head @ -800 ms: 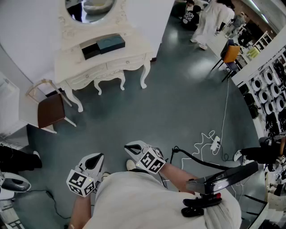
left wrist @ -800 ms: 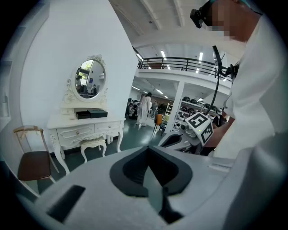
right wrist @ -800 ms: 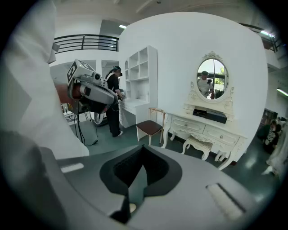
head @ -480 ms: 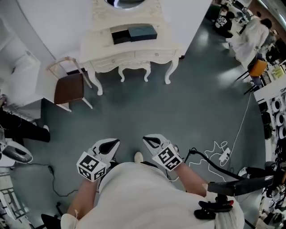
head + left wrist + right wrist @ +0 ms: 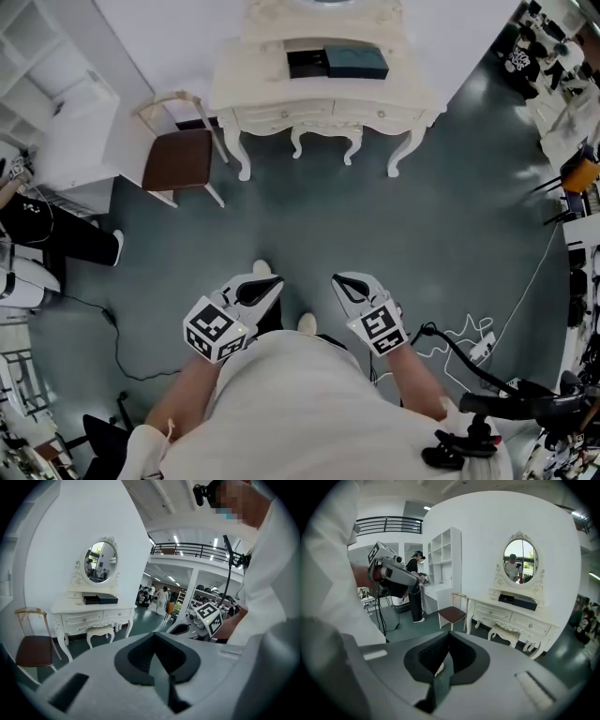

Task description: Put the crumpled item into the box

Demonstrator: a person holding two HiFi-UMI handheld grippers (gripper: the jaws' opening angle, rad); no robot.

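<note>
Smooth, moulded left gripper (image 5: 267,286) and right gripper (image 5: 345,284), jaws pressed together on nothing, face a far carved white dressing table (image 5: 323,105) bearing a flat black box (image 5: 307,63) and teal box (image 5: 357,62).

A white dressing table (image 5: 253,89) stands on the grey-green floor (image 5: 375,225) against the wall. A black box (image 5: 307,63) and a dark teal box (image 5: 356,62) lie side by side on its top. A brown-seated chair (image 5: 178,159) stands on the floor beside it, and a white cable (image 5: 466,330) lies looped farther right.
</note>
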